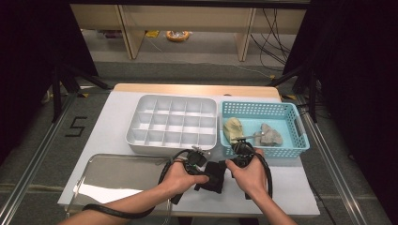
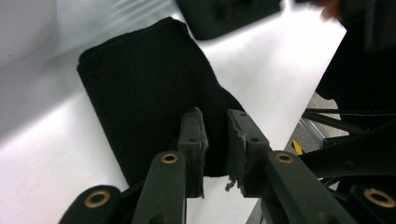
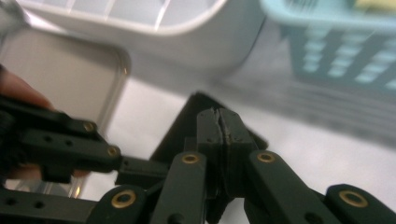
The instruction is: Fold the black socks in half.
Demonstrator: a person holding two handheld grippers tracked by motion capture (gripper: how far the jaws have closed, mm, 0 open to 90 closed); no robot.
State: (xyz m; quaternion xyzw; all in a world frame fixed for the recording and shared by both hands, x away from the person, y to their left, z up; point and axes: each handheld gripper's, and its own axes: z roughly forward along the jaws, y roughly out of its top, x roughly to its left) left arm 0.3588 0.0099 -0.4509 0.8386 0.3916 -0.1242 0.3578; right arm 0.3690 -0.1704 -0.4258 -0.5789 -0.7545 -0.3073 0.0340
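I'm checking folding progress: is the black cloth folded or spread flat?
Folded. In the left gripper view the black cloth lies as a compact, thick rectangle with a rounded doubled edge on the table.

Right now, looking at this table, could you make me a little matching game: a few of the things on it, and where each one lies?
Things:
1. black cloth
2. white compartment tray
3. turquoise basket
4. metal tray

Places:
A. far right of the table, with a beige and a grey item inside
B. near left corner of the table
C. between the two grippers, at the near edge
D. middle of the table, left of the basket

Pairs: 1-C, 2-D, 3-A, 4-B
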